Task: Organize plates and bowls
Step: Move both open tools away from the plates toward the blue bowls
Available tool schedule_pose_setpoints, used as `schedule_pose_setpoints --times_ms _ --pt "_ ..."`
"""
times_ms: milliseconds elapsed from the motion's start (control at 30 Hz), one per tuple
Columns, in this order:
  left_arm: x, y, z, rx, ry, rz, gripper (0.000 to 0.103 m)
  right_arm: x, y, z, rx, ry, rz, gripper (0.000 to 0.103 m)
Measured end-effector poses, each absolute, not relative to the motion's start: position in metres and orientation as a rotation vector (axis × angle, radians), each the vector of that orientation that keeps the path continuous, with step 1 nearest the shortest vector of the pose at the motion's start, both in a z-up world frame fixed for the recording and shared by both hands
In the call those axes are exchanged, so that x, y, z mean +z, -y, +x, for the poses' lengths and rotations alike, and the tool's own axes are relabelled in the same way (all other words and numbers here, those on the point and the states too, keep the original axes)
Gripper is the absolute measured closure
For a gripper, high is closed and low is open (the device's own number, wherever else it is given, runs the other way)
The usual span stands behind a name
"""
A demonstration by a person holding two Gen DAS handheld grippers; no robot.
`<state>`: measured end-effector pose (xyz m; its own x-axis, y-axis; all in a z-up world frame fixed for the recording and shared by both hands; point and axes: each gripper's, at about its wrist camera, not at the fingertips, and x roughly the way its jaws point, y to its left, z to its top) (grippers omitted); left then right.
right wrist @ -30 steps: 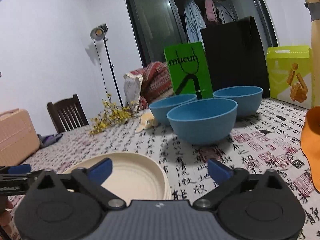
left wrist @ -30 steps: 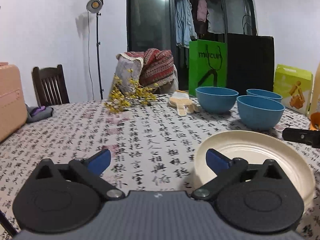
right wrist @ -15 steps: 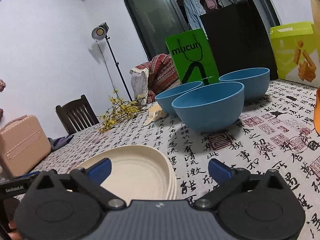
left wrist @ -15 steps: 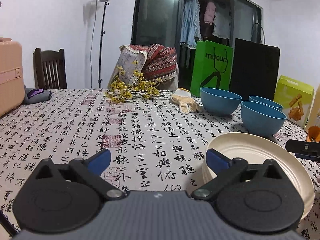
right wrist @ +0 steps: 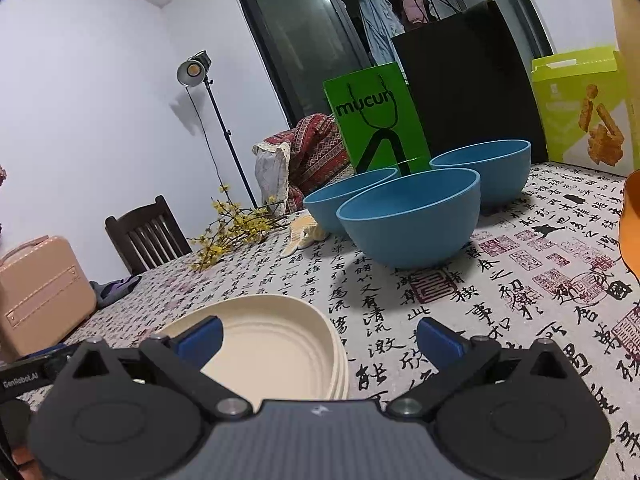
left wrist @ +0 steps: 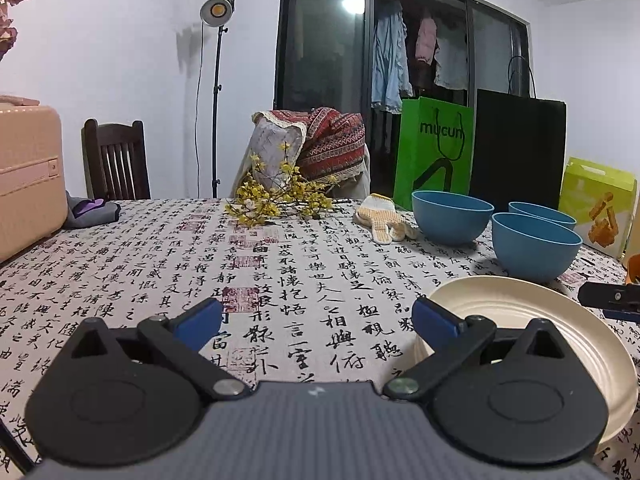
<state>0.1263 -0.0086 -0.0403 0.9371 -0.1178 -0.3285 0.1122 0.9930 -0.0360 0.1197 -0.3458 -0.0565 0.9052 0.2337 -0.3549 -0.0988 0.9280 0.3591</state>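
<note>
A stack of cream plates [left wrist: 532, 320] [right wrist: 272, 344] lies on the patterned tablecloth, just ahead and right of my left gripper [left wrist: 316, 318], which stands open and empty. My right gripper [right wrist: 320, 338] is open too; its left finger sits over the plates' near rim. Three blue bowls stand farther back: the nearest bowl [right wrist: 412, 216] [left wrist: 536, 246], a left bowl [right wrist: 344, 200] [left wrist: 452, 216], and a rear bowl [right wrist: 488, 172] [left wrist: 542, 214]. The tip of the right gripper [left wrist: 610, 300] shows at the left wrist view's right edge.
A white knit glove [left wrist: 382, 218] and a yellow flower sprig [left wrist: 276, 200] lie at the back. Green bag [left wrist: 434, 152], black bag [left wrist: 518, 148] and a lime box [left wrist: 596, 204] line the far edge. A pink case [left wrist: 28, 176] stands left. An orange object [right wrist: 630, 224] sits right.
Both grippers have shifted slightly: the left view has dropped lower and levelled, the right view has tilted and drawn closer to the bowls. Plates and bowls stay put; both grippers remain open.
</note>
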Motion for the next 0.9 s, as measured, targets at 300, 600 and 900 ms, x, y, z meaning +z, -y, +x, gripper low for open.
schedule_pose_setpoints --times_ms 300,600,900 --pt "-0.0401 0.0083 0.1257 -0.116 -0.325 -0.021 0.000 -0.0563 0.3473 0.1174 0.170 -0.396 0.350 0.000" --pt "-0.0398 0.0073 0.1233 -0.114 -0.312 -0.021 0.000 -0.0557 0.3473 0.1158 0.172 -0.389 0.354 0.000" --pt "-0.0402 0.0076 0.1234 -0.112 -0.313 -0.018 0.000 -0.0553 0.3456 0.1162 0.172 -0.388 0.349 0.000"
